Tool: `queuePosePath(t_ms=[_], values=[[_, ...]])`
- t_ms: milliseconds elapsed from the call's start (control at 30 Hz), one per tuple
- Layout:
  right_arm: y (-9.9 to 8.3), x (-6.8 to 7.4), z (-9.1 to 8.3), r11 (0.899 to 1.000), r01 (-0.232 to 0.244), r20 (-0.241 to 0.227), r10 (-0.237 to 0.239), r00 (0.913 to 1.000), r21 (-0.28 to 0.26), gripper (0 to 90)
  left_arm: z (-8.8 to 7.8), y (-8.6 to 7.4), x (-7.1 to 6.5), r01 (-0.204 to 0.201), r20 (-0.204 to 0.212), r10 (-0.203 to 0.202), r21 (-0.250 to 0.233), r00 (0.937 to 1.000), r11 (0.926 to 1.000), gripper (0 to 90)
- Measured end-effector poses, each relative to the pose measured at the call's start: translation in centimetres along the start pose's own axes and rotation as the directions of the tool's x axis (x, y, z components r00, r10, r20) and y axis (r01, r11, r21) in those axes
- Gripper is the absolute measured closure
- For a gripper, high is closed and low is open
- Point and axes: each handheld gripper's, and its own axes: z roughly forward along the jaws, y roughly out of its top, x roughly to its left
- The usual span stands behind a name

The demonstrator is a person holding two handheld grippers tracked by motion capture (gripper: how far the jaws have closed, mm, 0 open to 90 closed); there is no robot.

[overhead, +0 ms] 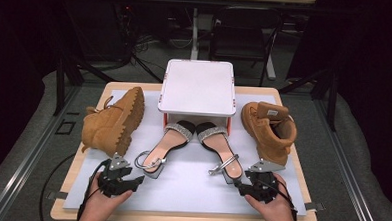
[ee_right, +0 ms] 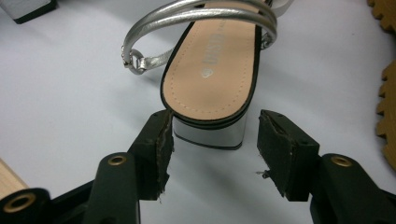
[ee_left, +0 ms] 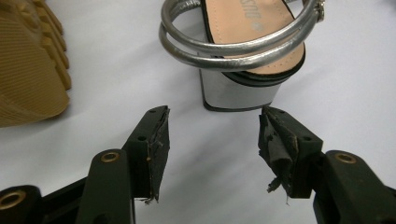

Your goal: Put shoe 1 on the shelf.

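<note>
You're at the approach step, w/ both tongs lined up on the heels of the two sandals and nothing gripped yet. The left gripper (overhead: 137, 179) sits just short of the left sandal (overhead: 163, 145): in the left gripper view its jaws are spread wide and empty, and the silver block heel (ee_left: 237, 94) stands just beyond the tips, not between them. The right gripper (overhead: 242, 185) is a bit further in: in the right gripper view the jaws are spread too, and the heel of the right sandal (ee_right: 210, 131) sits at the mouth, close by the left pad (ee_right: 163, 144), w/ a clear gap on the other side. Both sandals lie mid-table w/ toes tucked under the white box (overhead: 198, 85), heels toward you, on the white mat (overhead: 190, 188). A tan boot (overhead: 114, 122) lies on its side to the left; another boot (overhead: 269, 129) stands upright to the right. Next move, prob: ease the left one fwd till the heel is between the pads, centre the right one, then squeeze on the solid heel block, not the ankle strap (ee_left: 233, 44), which looks likely to slip or bend.
</note>
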Motion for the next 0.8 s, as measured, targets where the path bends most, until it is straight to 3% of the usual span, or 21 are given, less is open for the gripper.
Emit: queuePosePath(t_ms=[167, 600, 800], values=[[-0.1, 0.3, 0.6, 1.000, 0.014, 0.006, -0.014, 0.9999, 0.016, 44.2, 0.7, 0.2, -0.4, -0.017, 0.015, 0.017, -0.004, 0.9997, 0.9998, 41.0], [-0.2, 0.1, 2.0, 0.999, -0.016, -0.007, 0.016, 0.9999, 0.033, 44.0, 2.7, 1.5, -1.5, -0.055, 0.027, 0.055, -0.005, 0.9981, 0.9985, 39.6], [0.0, 0.4, 2.6, 0.999, -0.014, 0.019, 0.013, 0.9997, 0.037, 41.7, 3.4, 1.8, -1.7, -0.064, 0.015, 0.065, -0.006, 0.9978, 0.9979, 37.7]])
